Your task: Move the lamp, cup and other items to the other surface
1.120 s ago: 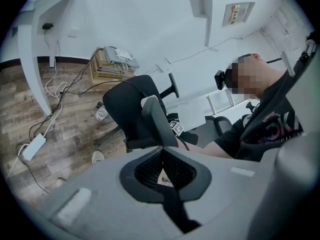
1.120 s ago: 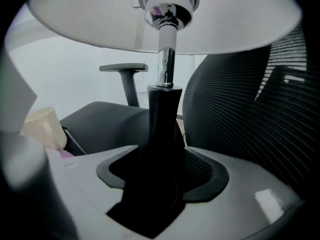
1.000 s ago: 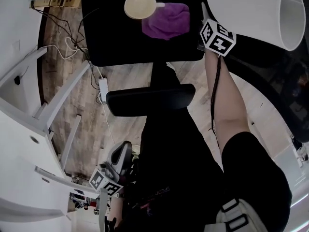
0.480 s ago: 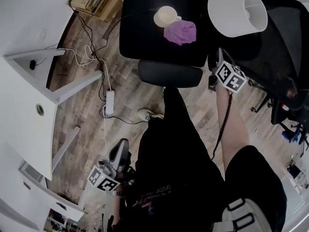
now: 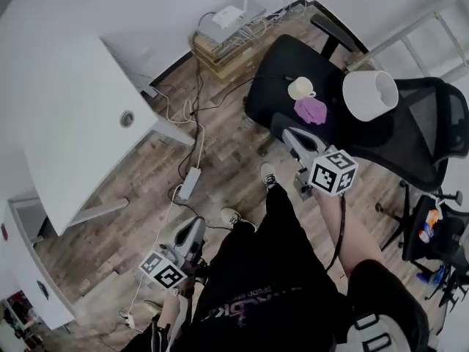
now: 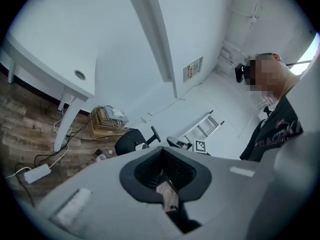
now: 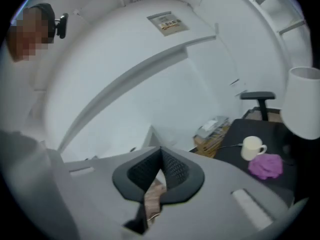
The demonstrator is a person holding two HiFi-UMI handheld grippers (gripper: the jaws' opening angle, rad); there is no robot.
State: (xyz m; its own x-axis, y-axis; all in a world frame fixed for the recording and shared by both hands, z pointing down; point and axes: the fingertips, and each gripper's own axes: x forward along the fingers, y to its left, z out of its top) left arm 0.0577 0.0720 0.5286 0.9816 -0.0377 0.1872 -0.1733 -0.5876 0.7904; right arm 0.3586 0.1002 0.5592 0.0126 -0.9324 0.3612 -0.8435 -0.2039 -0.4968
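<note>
The cup (image 5: 300,88) and a purple cloth (image 5: 311,109) sit side by side on the black chair seat (image 5: 271,79), with the white-shaded lamp (image 5: 370,94) at the seat's right edge. The right tongs (image 5: 288,133) hang just short of the seat, pressed together and empty. The left tongs (image 5: 196,227) are likewise together and empty, well away from it. Left of the seat lie cables, a power strip (image 5: 189,184) and the white counter (image 5: 73,123).

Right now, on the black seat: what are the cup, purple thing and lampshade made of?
Cup: likely glazed ceramic; cream, smooth, with a moulded handle.
Purple thing: soft cloth; crumpled, matte, fuzzy-looking.
Lampshade: probably fabric or paper, can't tell which; white, matte, thin-walled open drum.
</note>
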